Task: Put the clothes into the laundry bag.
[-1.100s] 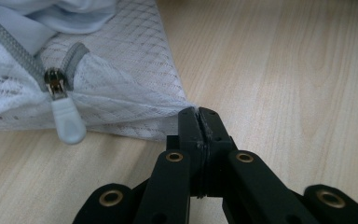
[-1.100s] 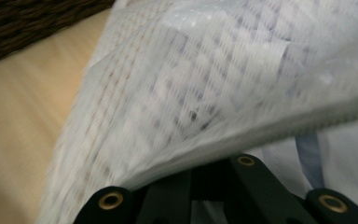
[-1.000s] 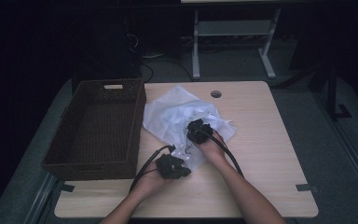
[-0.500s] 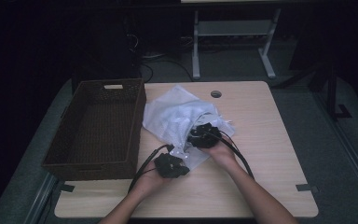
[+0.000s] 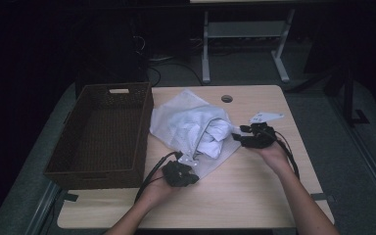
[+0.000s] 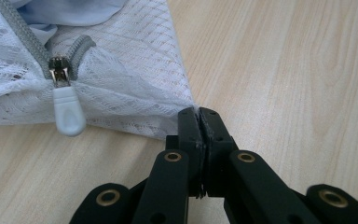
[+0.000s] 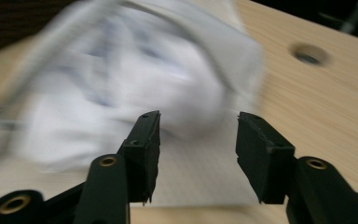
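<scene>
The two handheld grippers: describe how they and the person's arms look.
Left claw: black angular jaws on flat black links with brass-coloured rivets. Right claw: the same build. In the high view each trails a black cable, the right one carries a grey three-cornered plate, and the forearms are bare, sleeveless.

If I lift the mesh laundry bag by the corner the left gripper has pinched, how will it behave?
Probably floppy: the mesh laundry bag lies crumpled, so it should sag from the corner in the left gripper. Likely light, being thin netting around soft white clothing. With the zipper part open, the clothing may slide out.
</scene>
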Action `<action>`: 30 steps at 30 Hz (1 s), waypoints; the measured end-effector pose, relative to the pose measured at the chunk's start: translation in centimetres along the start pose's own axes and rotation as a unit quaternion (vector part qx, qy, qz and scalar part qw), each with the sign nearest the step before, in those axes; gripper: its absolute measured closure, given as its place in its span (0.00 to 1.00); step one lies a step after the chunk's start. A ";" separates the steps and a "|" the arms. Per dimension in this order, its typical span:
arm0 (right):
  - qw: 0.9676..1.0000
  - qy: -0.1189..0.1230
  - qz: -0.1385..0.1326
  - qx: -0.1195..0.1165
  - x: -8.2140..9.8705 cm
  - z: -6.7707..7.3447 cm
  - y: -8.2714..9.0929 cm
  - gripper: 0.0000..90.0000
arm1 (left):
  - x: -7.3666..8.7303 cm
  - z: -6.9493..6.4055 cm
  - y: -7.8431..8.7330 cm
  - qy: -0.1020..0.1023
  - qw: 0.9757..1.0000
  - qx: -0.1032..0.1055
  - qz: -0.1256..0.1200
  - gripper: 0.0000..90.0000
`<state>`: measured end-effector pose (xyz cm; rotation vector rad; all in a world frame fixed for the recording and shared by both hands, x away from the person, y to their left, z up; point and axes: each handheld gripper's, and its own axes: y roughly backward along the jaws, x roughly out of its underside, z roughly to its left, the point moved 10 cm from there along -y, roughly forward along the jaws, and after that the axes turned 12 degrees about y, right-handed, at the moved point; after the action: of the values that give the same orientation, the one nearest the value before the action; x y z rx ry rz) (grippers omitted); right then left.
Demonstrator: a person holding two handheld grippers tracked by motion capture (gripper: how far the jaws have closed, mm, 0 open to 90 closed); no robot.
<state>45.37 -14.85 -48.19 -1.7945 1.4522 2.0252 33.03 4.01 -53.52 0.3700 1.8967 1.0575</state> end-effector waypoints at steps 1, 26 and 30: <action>1.000 -0.010 0.007 0.008 0.7 -1.0 -0.3 0.57 | 0.0 0.0 0.0 -0.001 1.000 0.000 0.000 0.98; 0.998 0.001 0.065 -0.005 4.9 -0.4 -0.2 0.97 | 0.1 1.3 1.0 0.023 1.000 -0.008 -0.006 0.98; 0.997 0.012 0.071 -0.011 5.5 1.3 1.9 0.97 | 0.2 1.6 1.1 0.029 1.000 -0.012 -0.003 0.98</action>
<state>41.54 -17.82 -51.68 -1.7773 1.6141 2.0999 34.04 5.62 -53.14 0.3233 1.9324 1.0978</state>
